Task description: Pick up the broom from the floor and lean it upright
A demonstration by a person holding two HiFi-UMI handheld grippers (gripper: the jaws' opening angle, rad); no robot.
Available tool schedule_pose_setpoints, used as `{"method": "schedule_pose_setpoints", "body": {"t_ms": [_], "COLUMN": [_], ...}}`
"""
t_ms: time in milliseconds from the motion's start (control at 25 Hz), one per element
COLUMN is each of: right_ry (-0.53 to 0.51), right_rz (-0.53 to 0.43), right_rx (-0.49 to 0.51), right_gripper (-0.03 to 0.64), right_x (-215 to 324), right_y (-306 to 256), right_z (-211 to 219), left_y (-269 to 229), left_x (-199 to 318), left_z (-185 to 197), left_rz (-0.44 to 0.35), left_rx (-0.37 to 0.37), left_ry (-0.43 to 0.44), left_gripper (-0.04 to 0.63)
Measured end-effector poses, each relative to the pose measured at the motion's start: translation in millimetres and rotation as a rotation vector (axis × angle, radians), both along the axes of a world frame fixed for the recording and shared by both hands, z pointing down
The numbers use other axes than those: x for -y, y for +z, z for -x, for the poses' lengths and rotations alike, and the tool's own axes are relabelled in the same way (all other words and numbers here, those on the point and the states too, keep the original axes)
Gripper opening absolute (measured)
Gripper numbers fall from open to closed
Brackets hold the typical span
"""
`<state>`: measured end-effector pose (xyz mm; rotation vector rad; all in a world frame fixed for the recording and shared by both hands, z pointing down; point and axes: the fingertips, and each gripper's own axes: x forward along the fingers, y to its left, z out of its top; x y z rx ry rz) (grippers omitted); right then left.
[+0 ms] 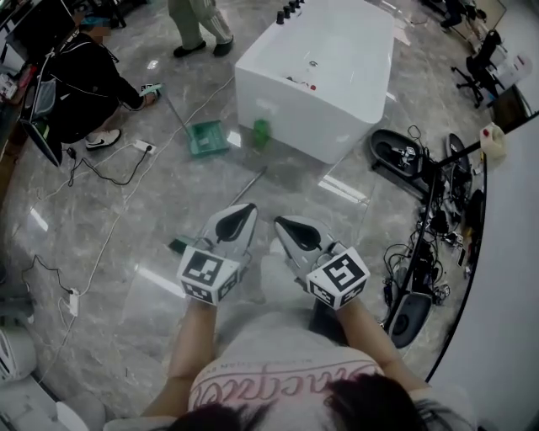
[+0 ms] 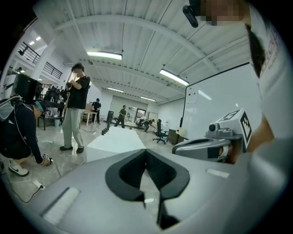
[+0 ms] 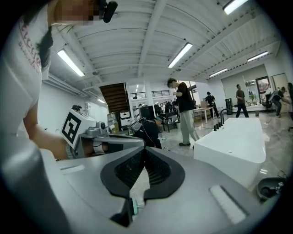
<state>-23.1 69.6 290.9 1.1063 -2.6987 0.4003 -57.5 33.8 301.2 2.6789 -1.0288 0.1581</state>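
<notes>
The left gripper (image 1: 246,210) has its jaws pressed together with nothing between them; in the left gripper view (image 2: 146,154) the dark pads meet at the tip. The right gripper (image 1: 284,224) is the same, pads closed on each other and empty, as the right gripper view (image 3: 144,151) shows. The two grippers are held side by side, close but not touching, above the grey marble floor (image 1: 126,252), both pointing away from the person. Each one's marker cube sits at its rear, just ahead of the person's forearms.

The broom (image 1: 249,183) lies flat on the floor ahead of the grippers. Its thin handle runs on a slant from near the closest corner of a white block-shaped table (image 1: 337,76) down toward the left gripper, where it passes out of sight below it. A dark green piece (image 1: 178,246) shows on the floor just left of that gripper; it seems to be the broom's head. Neither gripper touches the broom.

Further out, a green dustpan (image 1: 208,138) with a long handle rests on the floor beside the table's left side, and a small green object (image 1: 261,132) stands against the table's near wall. Left of the dustpan a white power strip (image 1: 145,147) lies with its cable trailing across the floor. A crouching person in black (image 1: 84,80) is at the far left, and a standing person in light trousers (image 1: 199,25) is behind the dustpan. At the right edge of the floor, black equipment and tangled cables (image 1: 425,194) lie along a white wall.
</notes>
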Motion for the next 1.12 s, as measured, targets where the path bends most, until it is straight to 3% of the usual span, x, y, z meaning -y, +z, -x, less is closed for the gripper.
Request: {"method": "schedule_pose_setpoints", "body": {"t_ms": [520,800,1120], "right_ry": [-0.079,-0.005,0.131], "right_rz": [0.12,0.241,0.322], "right_rx": [0.088,0.175,0.149], "right_gripper": [0.002,0.002,0.002], "right_x": [109,135,179], "right_y": [18,35,114], "right_z": [-46,-64,-74], "left_y": [26,47,128], "left_x": [98,120,156], "left_z": [-53,-59,-54], "left_rz": [0.068,0.107,0.199], "left_rx": [0.064,0.117,0.178], "left_ry": [-0.044,-0.031,0.016], "left_gripper": [0.0,0.0,0.0]}}
